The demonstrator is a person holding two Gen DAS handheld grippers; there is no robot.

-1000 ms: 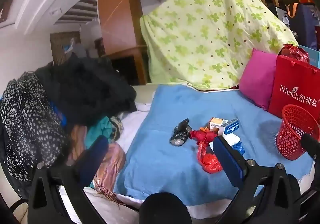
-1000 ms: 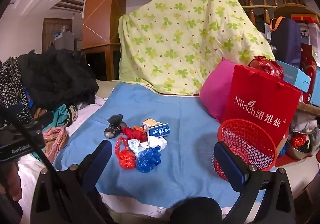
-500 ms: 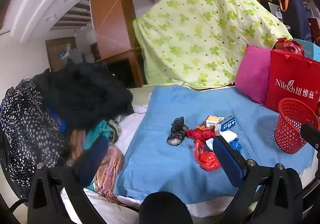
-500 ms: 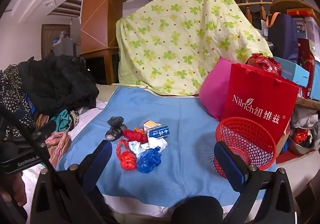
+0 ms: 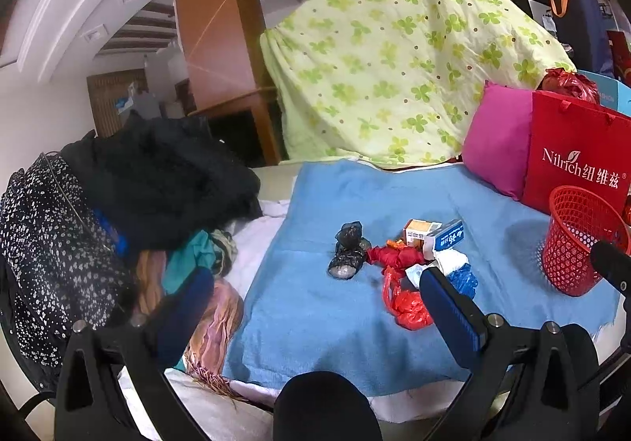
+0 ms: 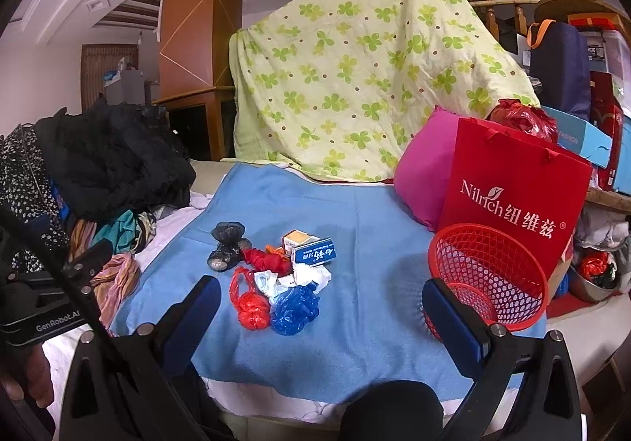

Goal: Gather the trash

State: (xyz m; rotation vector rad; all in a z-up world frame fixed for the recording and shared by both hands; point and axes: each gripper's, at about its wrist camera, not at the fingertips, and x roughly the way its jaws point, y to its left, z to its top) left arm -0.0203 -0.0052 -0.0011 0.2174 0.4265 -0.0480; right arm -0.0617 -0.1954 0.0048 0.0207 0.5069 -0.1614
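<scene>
A pile of trash lies on the blue blanket (image 6: 355,212): a black crumpled bag (image 6: 226,252), a red bag (image 6: 252,303), a blue bag (image 6: 294,307), white paper (image 6: 311,275), a blue-white carton (image 6: 315,252) and a small orange box (image 6: 295,238). The pile also shows in the left wrist view, with the black bag (image 5: 349,252) and red bag (image 5: 406,303). A red mesh basket (image 6: 489,275) stands to its right. My left gripper (image 5: 315,303) and right gripper (image 6: 319,307) are both open and empty, held short of the pile.
A heap of dark clothes (image 6: 98,165) lies at the left. A pink cushion (image 6: 426,181) and a red paper bag (image 6: 512,196) stand behind the basket. A green clover quilt (image 6: 355,78) hangs at the back. Boxes are stacked at the far right.
Both grippers have edged a little closer to the bed and the pile. Both stay open and empty. Nothing on the blanket has moved.
</scene>
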